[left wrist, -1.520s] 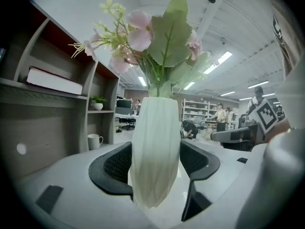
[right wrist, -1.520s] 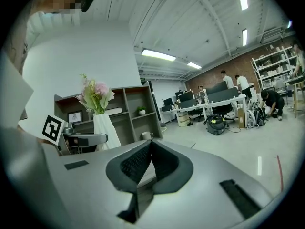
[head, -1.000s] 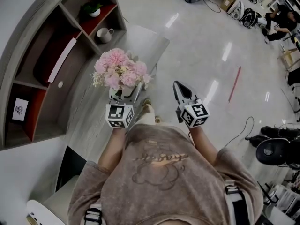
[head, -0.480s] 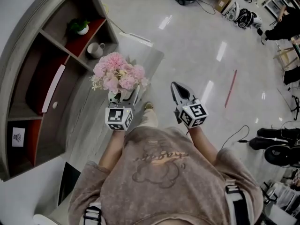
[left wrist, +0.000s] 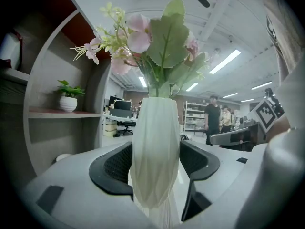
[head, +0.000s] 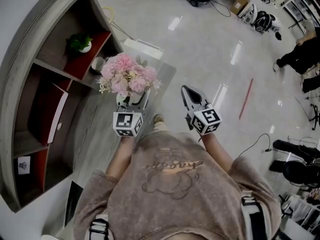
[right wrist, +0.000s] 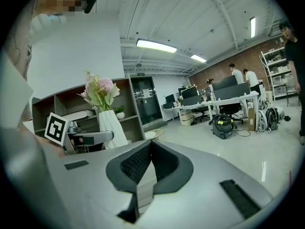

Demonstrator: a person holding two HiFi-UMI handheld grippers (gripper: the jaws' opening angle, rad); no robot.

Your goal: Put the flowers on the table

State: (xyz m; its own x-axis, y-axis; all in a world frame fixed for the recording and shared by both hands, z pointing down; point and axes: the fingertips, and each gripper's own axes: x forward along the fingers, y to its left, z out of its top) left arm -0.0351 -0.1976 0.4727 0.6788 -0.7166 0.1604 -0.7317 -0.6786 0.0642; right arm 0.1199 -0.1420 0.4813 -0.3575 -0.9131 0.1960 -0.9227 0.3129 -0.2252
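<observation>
L tool [head: 132, 103] clamps flower vase [left wrist: 156, 149]; R tool [head: 188, 94] closed.

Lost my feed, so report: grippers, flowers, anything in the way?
Left gripper shut on vase, flowers upright, carried above the floor. Right gripper shut, empty. Shelf close on the left, nothing touching the flowers.

Right gripper [right wrist: 148, 151]: jaws closed together, nothing between them.
Beyond the fingertips and to their left, pink flowers [right wrist: 101, 90] stand upright in a white vase [right wrist: 112, 123], which the left gripper [right wrist: 106, 136] touches. Shelving [right wrist: 66, 101] stands behind it, and a vacuum cleaner [right wrist: 222, 127] sits far to the right.
</observation>
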